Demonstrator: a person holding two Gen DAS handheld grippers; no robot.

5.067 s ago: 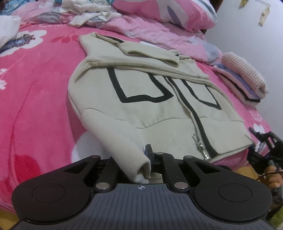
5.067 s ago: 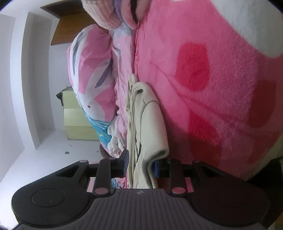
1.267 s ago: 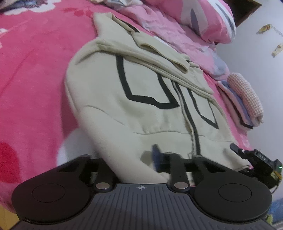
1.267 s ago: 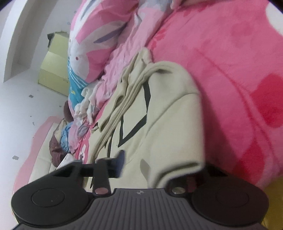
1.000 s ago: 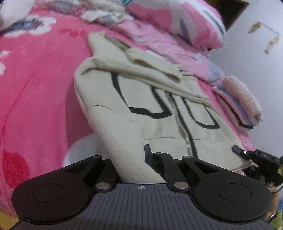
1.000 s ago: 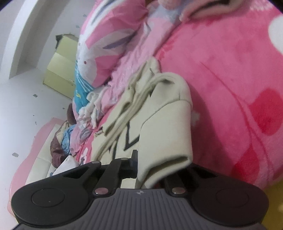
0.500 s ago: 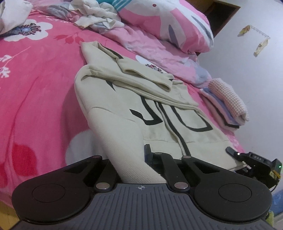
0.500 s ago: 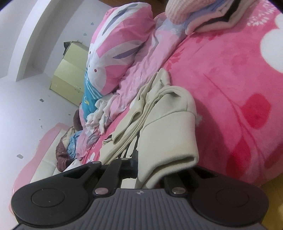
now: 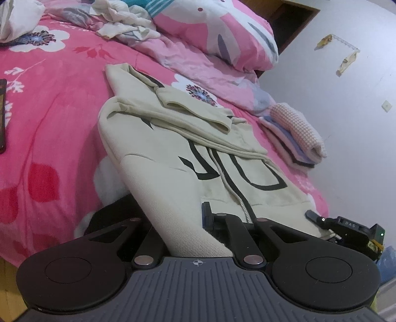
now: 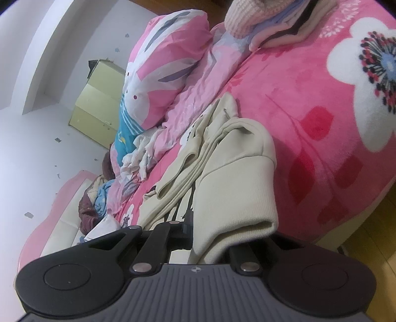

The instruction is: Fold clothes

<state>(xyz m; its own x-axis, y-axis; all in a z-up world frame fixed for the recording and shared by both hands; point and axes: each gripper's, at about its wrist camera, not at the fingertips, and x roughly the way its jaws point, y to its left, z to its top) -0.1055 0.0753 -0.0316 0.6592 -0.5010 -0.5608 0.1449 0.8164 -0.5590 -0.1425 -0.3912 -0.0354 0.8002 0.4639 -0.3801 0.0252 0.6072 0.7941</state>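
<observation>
A cream zip hoodie (image 9: 173, 153) with black lines lies front up on the pink flowered bed (image 9: 49, 104), sleeves folded across its chest. My left gripper (image 9: 178, 223) is shut on the hoodie's bottom hem at its left corner and holds it raised off the bed. My right gripper (image 10: 222, 235) is shut on the hem at the other corner (image 10: 237, 198), also raised. The right gripper also shows in the left wrist view (image 9: 346, 228). The cloth hides most of the fingers.
A stack of folded clothes (image 9: 294, 133) lies at the bed's right edge near the white wall. A pink pillow (image 9: 217, 32) and rumpled laundry (image 9: 123, 22) lie at the head. A dark object (image 9: 2, 109) lies at the far left. The bed edge is just below the grippers.
Both grippers have lifted the hoodie's bottom hem higher off the bed, so the lower part now slopes up toward the cameras. The grips are unchanged.
</observation>
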